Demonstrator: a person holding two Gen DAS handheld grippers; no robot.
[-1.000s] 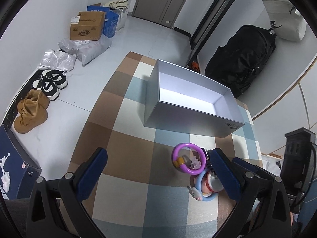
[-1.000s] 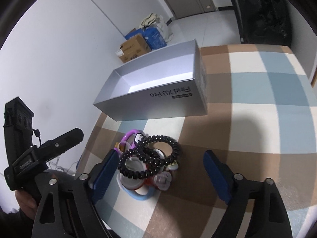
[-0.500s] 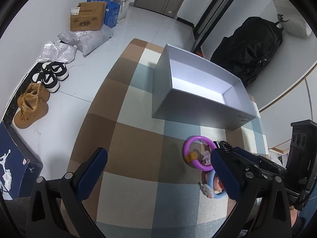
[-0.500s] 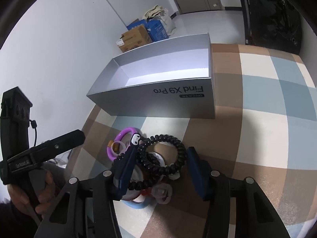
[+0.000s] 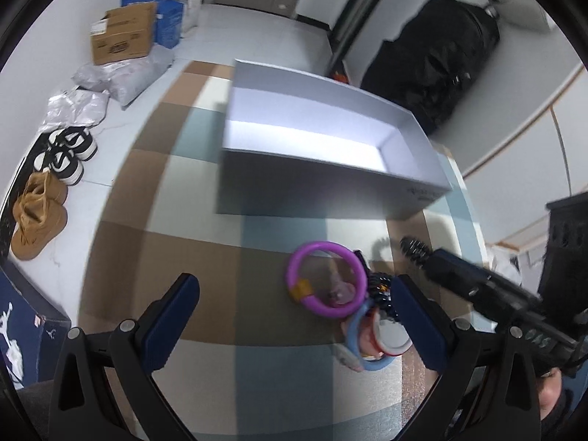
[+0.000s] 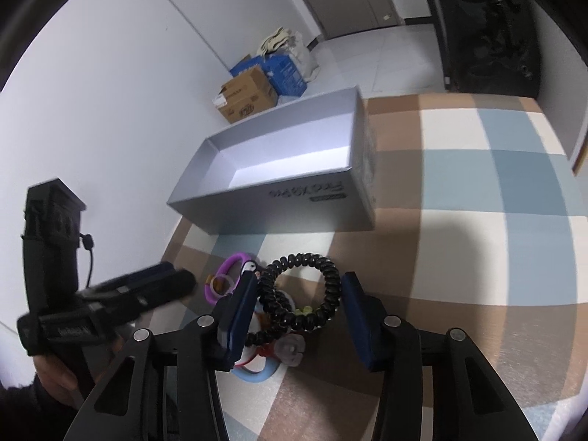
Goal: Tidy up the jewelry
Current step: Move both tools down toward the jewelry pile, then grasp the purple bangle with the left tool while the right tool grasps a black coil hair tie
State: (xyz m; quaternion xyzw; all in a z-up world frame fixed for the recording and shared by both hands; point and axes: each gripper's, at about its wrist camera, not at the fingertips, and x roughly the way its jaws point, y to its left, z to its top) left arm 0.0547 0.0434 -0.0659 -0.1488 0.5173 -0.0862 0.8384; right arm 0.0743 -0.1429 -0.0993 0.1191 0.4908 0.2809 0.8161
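A pile of bracelets lies on the checked rug in front of an open grey box. It holds a purple ring, a pale blue ring, a red and white bangle and a black coil bracelet. My right gripper straddles the coil bracelet, its jaws closing with the blue pads against the coil's sides. In the left wrist view it reaches in from the right. My left gripper hangs open over the rug, and the purple ring sits just inside its right finger.
The box is empty inside. Beyond the rug on the white floor are cardboard boxes, plastic bags and shoes along the left wall. A black backpack leans at the back right. A hand grips the left tool.
My right gripper's jaws have narrowed from wide open to snug around the black coil bracelet. My left gripper has moved lower and closer to the pile and the box.
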